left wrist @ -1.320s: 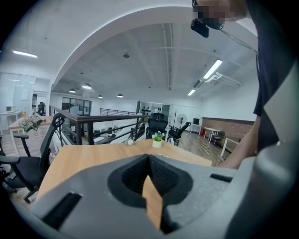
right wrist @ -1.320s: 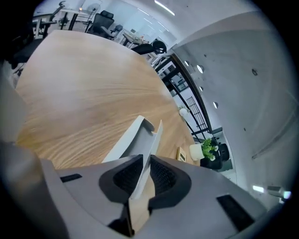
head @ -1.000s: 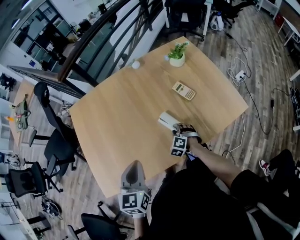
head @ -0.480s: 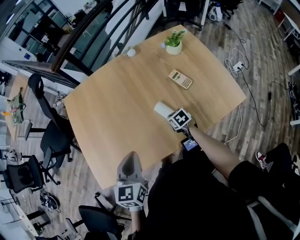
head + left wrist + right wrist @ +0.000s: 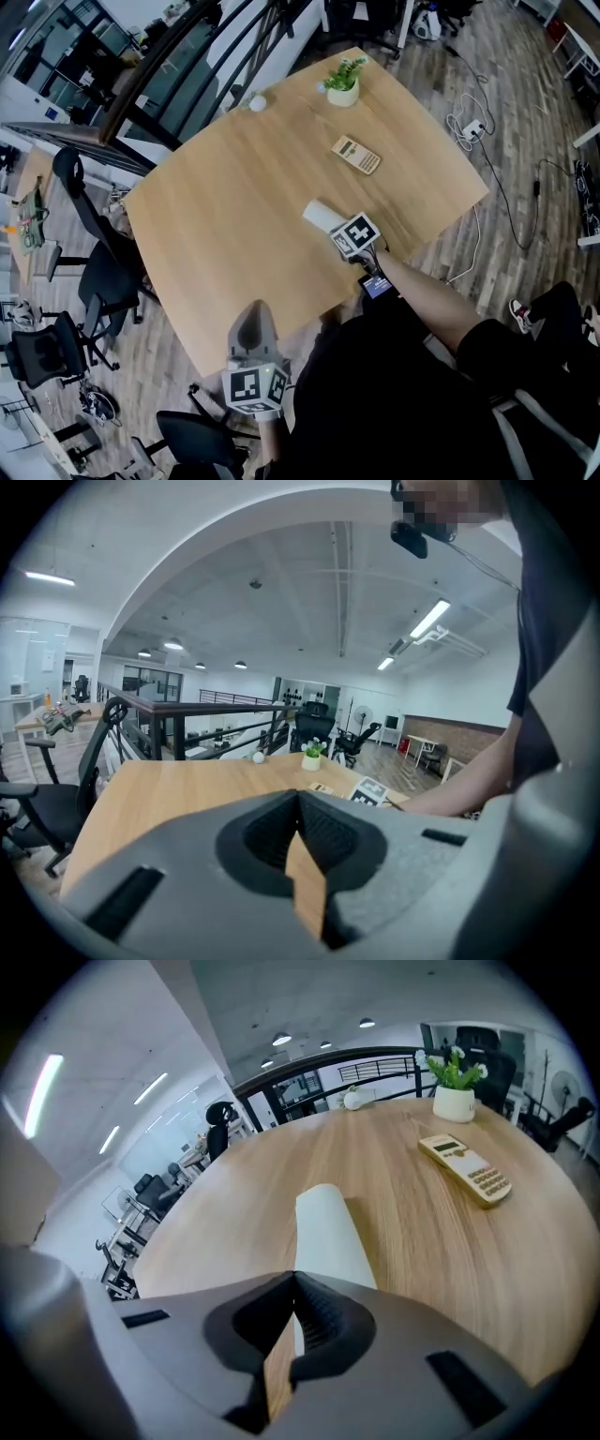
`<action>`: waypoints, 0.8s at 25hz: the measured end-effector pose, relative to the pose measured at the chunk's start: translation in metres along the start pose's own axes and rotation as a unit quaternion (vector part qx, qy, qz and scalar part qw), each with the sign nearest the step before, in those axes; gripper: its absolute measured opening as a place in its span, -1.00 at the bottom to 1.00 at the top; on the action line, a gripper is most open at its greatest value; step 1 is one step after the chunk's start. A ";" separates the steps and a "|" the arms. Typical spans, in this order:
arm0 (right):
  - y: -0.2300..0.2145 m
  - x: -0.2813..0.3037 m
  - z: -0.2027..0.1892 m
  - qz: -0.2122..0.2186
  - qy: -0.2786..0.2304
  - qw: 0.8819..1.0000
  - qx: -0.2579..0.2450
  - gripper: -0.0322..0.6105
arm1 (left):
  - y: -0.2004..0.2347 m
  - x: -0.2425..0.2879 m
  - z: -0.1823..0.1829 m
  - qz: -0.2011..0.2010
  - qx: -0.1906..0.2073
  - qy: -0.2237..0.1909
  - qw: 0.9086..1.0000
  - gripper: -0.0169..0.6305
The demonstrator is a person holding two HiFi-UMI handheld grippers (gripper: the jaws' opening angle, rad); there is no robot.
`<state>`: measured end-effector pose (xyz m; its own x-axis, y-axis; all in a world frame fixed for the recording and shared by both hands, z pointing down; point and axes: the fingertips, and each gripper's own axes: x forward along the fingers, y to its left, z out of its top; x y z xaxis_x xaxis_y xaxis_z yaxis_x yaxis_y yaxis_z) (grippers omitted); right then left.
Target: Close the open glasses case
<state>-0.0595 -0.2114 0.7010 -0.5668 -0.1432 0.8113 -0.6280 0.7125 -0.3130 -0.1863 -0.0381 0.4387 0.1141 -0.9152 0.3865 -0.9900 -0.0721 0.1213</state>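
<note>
The white glasses case (image 5: 322, 216) lies on the wooden table (image 5: 225, 206), lid down, a single rounded oblong (image 5: 328, 1232). My right gripper (image 5: 339, 229) is at the case's near end and just above it, jaws shut with nothing between them (image 5: 295, 1279). Whether its tips touch the case is not visible. My left gripper (image 5: 254, 314) hovers at the table's near edge, far from the case. Its jaws (image 5: 300, 799) meet at the tips and hold nothing.
A beige calculator (image 5: 356, 155) lies beyond the case. A small potted plant (image 5: 342, 86) and a white ball (image 5: 257, 103) stand at the far edge. Office chairs (image 5: 103, 281) are on the floor to the left, and cables (image 5: 473, 131) to the right.
The right gripper has rolled at the case's near end, so its marker cube now faces up. The case, seen in two parts before, now shows as one closed shape. The left gripper stayed put.
</note>
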 end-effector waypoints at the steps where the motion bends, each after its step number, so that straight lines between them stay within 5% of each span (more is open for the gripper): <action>1: 0.000 -0.005 0.001 0.007 -0.004 1.000 0.002 -0.86 | 0.002 -0.001 -0.001 0.002 -0.003 0.001 1.000 -0.95; 7: 0.000 -0.056 0.000 0.025 -0.076 0.997 0.006 -0.86 | 0.010 -0.001 -0.007 0.009 -0.010 0.009 1.000 -0.95; 13: -0.011 -0.127 0.010 -0.016 -0.166 0.986 -0.031 -0.86 | 0.025 0.001 -0.004 0.023 -0.006 0.013 1.000 -0.95; 17: -0.003 -0.203 0.036 -0.057 -0.279 0.954 -0.091 -0.86 | 0.037 0.001 0.001 0.036 -0.001 0.007 0.999 -0.95; 20: 0.015 -0.268 0.057 -0.126 -0.371 0.906 -0.158 -0.86 | 0.048 -0.002 0.012 0.063 0.011 -0.014 0.998 -0.95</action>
<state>0.0525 -0.2018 0.4502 -0.7033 -0.6670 0.2458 -0.6690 0.7380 0.0884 -0.2347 -0.0448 0.4326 -0.0132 -0.9280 0.3724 -0.9979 0.0358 0.0537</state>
